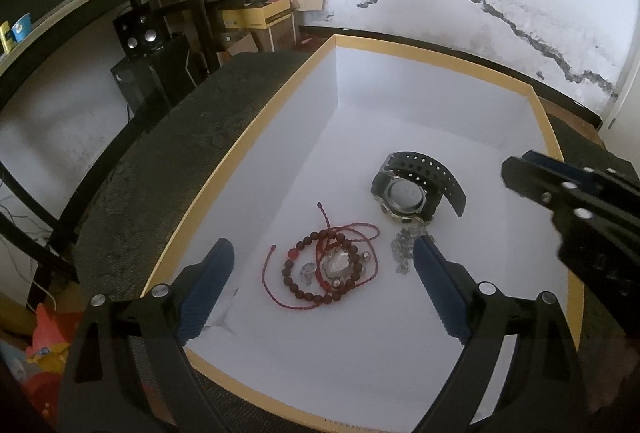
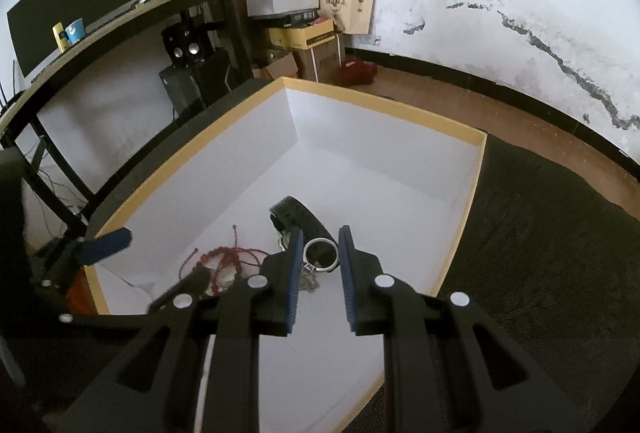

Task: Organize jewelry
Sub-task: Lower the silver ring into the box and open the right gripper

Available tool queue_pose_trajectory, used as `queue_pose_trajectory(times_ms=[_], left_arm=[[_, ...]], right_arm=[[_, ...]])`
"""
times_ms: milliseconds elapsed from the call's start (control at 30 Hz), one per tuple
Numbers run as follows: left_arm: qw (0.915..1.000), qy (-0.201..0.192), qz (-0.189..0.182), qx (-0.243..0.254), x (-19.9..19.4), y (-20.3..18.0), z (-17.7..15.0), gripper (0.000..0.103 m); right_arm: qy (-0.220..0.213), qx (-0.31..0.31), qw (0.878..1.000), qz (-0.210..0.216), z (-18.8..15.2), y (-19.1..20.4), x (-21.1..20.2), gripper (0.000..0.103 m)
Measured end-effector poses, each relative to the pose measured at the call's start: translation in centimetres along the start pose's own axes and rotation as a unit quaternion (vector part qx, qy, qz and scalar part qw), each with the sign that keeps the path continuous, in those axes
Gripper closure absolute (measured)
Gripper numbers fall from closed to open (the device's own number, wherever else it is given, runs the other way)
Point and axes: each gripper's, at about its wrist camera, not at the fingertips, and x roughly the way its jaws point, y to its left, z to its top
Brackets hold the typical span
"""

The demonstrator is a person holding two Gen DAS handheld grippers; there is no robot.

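Paper bag [image 2: 347, 8] print (illegible).

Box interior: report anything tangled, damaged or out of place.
In the box, the red cord and bead bracelet lie knotted in one heap with a clear pendant. The box floor is creased near the corner. The watch lies apart.

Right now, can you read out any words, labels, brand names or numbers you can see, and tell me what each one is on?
None can be read.
Paper bags by the wall: printed marks, too blurred.
Cardboard boxes: print too small.
Yellow box rim: a row of tiny characters, unreadable.
Watch face: no legible digits.
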Motion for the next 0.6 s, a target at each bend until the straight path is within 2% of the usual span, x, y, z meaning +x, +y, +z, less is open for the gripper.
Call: queue_pose_trajectory(times_ms=[600], left_arm=[[0.9998, -0.007, 0.01, -0.017, -0.4, 1.1, 0.2, 0.014]], right_arm=[[0.035, -0.009, 0.999, -0.003, 0.6, -0.1, 3.1, 0.084]])
